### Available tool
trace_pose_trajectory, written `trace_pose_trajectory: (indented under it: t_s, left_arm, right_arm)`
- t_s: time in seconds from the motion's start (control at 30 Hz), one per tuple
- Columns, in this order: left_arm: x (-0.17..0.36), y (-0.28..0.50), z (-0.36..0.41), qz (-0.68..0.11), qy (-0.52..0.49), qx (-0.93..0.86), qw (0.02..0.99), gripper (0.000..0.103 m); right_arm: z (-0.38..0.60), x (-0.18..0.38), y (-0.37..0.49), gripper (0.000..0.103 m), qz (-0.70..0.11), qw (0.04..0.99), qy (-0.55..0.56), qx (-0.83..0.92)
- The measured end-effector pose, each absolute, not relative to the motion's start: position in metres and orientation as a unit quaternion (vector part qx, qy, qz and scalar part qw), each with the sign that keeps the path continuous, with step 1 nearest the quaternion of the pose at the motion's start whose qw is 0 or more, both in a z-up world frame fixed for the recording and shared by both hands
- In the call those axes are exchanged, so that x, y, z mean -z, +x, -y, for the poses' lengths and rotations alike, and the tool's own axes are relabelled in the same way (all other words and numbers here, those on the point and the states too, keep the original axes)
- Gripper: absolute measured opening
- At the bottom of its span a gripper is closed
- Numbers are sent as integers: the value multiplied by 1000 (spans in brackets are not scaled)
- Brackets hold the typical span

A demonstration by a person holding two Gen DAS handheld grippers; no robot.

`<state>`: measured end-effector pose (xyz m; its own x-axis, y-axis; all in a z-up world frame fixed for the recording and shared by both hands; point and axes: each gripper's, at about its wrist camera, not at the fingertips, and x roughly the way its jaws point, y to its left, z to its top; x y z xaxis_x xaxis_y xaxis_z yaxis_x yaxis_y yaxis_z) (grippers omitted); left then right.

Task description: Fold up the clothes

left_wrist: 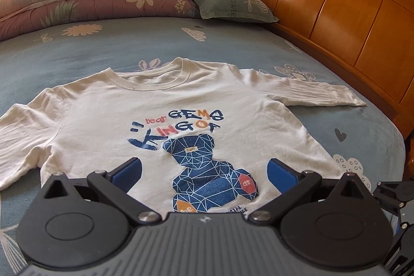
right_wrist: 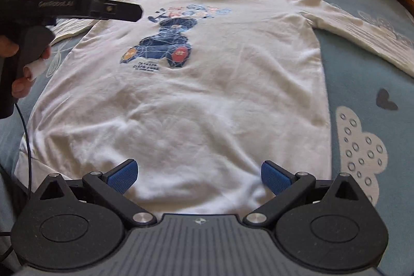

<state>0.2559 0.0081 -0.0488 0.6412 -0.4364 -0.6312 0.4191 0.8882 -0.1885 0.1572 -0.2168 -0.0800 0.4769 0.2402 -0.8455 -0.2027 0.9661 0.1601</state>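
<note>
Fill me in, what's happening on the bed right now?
A person is about to fold a white long-sleeved shirt that lies flat, print side up, on the blue bedsheet, sleeves spread. Both handheld grippers are open and hold nothing. The right gripper is over the shirt's bottom hem; the left gripper is further up over the bear print, held in the person's hand. No fold shows yet.

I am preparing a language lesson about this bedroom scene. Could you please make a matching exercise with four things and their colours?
Things:
1. shirt
2. headboard
3. pillow
4. gripper pads

Colours:
a. grey-green
b. blue
c. white
d. orange-brown wood

Pairs: 1-c, 2-d, 3-a, 4-b
</note>
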Motion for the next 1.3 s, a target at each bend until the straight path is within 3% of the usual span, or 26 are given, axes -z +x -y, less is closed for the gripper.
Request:
trace_pose_trajectory:
  t_s: [0.2, 0.33, 0.7, 0.97, 1.3]
  left_arm:
    - [43, 250, -4, -347, -15, 243, 906, 102]
    - [36, 239, 0, -338, -7, 250, 908, 102]
    - [40, 185, 2, -378, -3, 214, 901, 102]
    - [36, 130, -1, -393, -120, 234, 881, 102]
    - [92, 136, 8, -481, -215, 177, 831, 102]
  right_arm:
    - [214, 61, 150, 103, -469, 874, 27, -122]
    - [197, 81, 153, 103, -498, 860, 15, -114]
    - [183, 97, 126, 103, -426, 898, -50, -94]
    - [188, 104, 113, 103, -378, 919, -47, -105]
    - [194, 107, 105, 103, -348, 928, -49, -123]
